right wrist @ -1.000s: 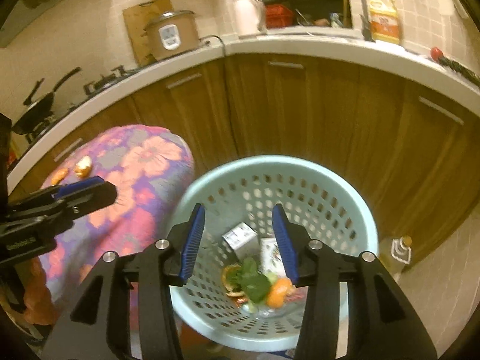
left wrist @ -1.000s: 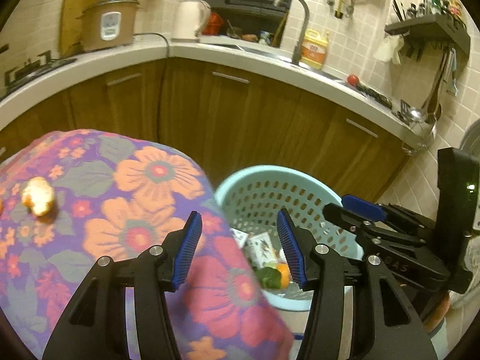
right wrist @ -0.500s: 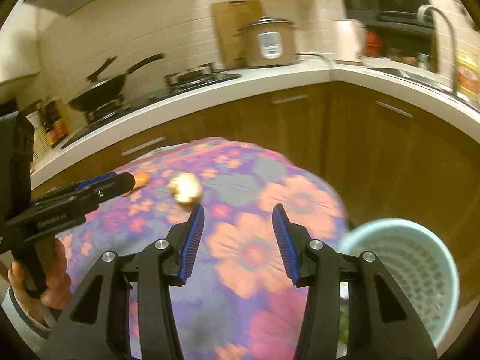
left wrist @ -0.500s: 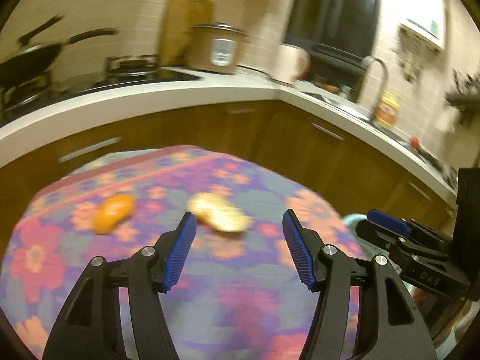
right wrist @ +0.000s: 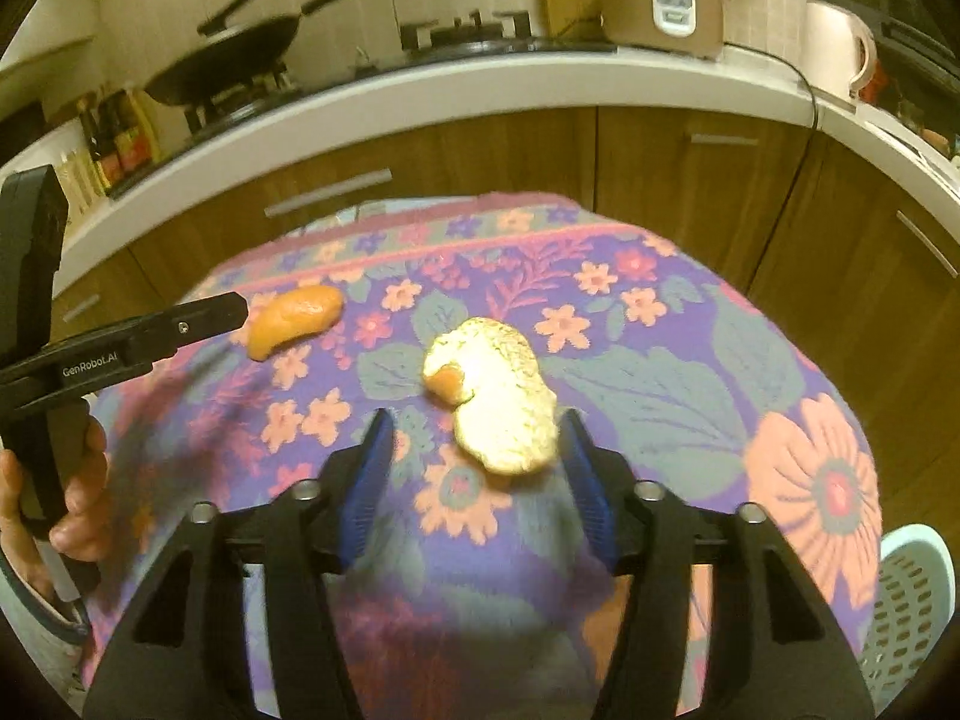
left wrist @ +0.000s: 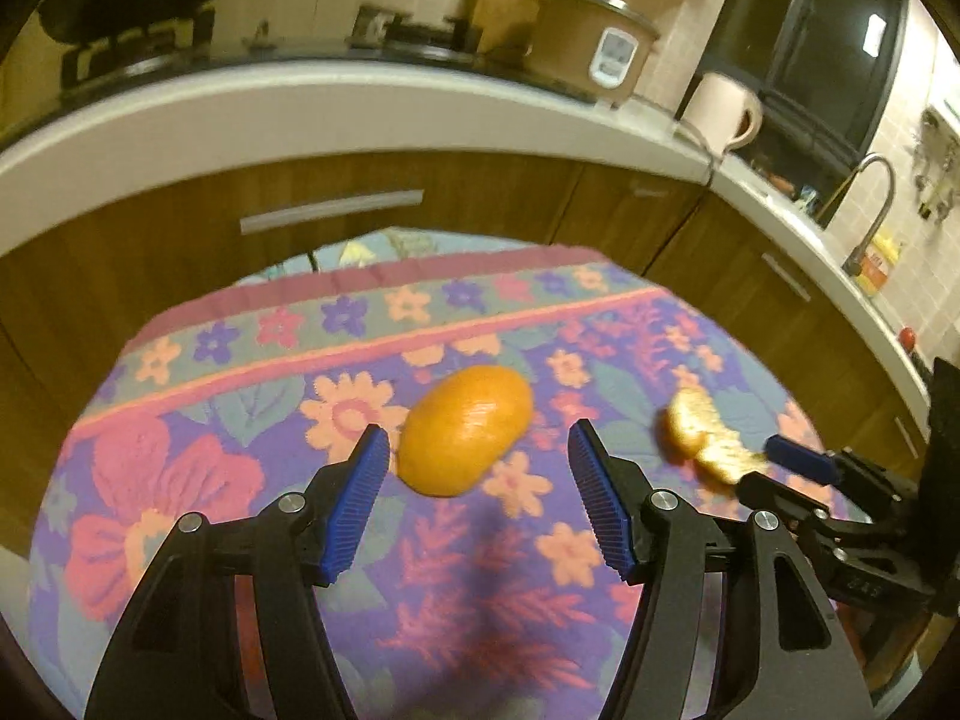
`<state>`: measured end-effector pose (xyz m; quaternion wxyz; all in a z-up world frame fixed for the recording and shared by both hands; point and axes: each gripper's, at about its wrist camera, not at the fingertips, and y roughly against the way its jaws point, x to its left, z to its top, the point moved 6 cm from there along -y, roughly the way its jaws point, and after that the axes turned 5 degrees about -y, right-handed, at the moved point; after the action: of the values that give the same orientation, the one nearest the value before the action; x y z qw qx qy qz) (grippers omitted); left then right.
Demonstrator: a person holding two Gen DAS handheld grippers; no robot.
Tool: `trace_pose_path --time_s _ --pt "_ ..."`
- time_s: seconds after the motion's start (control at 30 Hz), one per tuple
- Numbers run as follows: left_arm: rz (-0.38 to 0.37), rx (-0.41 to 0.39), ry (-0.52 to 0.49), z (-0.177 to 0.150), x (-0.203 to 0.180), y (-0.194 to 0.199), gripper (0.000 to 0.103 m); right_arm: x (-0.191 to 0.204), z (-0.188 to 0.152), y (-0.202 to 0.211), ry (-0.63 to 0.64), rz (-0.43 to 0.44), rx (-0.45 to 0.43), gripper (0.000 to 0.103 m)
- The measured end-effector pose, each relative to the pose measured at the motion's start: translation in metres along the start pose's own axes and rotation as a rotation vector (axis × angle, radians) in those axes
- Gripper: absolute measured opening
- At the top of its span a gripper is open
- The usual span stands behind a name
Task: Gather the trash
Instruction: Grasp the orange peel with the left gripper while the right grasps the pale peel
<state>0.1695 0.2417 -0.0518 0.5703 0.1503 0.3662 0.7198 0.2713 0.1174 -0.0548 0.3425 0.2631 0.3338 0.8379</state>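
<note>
Orange peel, two pieces of it, lies on a table covered by a floral cloth [right wrist: 780, 372] in a kitchen. One piece is a smooth orange shell [left wrist: 465, 429], skin side up, seen in the left wrist view just ahead of the left gripper [left wrist: 480, 462] and slightly toward its left finger; its long axis runs diagonally, from near-left to far-right. The other piece is a pale curl [right wrist: 498, 393], white pith side up, seen in the right wrist view directly ahead of the right gripper [right wrist: 477, 441], its near end already reaching between the fingertips and its long axis running roughly along the gripper's pointing line, leaning a little to the right. Each hand is plainly nearer its own piece. The left jaws stand moderately wide with nothing between them, touching nothing. The right jaws are opening, the pith piece's near end between them, though the pads do not appear to press on it. A light blue perforated basket [right wrist: 906, 600] sits beyond the table's right edge, well apart from both pieces.
</note>
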Motion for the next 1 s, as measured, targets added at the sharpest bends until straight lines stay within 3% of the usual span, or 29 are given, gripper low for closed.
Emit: trace_pose_path --time_s 0.17,0.33,0.43,0.6,0.73,1.0 --pt "0.045 0.077 -0.017 -0.004 0.007 -0.029 0.061 -0.009 0.006 -0.017 -0.027 -0.034 0.043 0.067" --pt "0.069 0.065 -0.056 -0.003 0.003 -0.032 0.061 -0.008 0.004 -0.027 -0.015 -0.048 0.088 0.067" --pt "0.080 0.066 -0.072 -0.002 0.001 -0.034 0.054 -0.004 0.003 -0.029 0.007 -0.061 0.093 0.066" --pt "0.050 0.060 -0.117 -0.005 -0.010 -0.031 0.029 0.001 0.000 -0.029 0.024 -0.057 0.096 0.027" --pt "0.042 0.044 -0.137 -0.007 -0.019 -0.027 0.015 0.004 0.000 -0.022 0.037 -0.050 0.074 0.020" --pt "-0.020 -0.008 -0.152 -0.009 -0.043 -0.006 0.013 0.010 -0.004 0.003 0.073 -0.052 -0.012 0.015"
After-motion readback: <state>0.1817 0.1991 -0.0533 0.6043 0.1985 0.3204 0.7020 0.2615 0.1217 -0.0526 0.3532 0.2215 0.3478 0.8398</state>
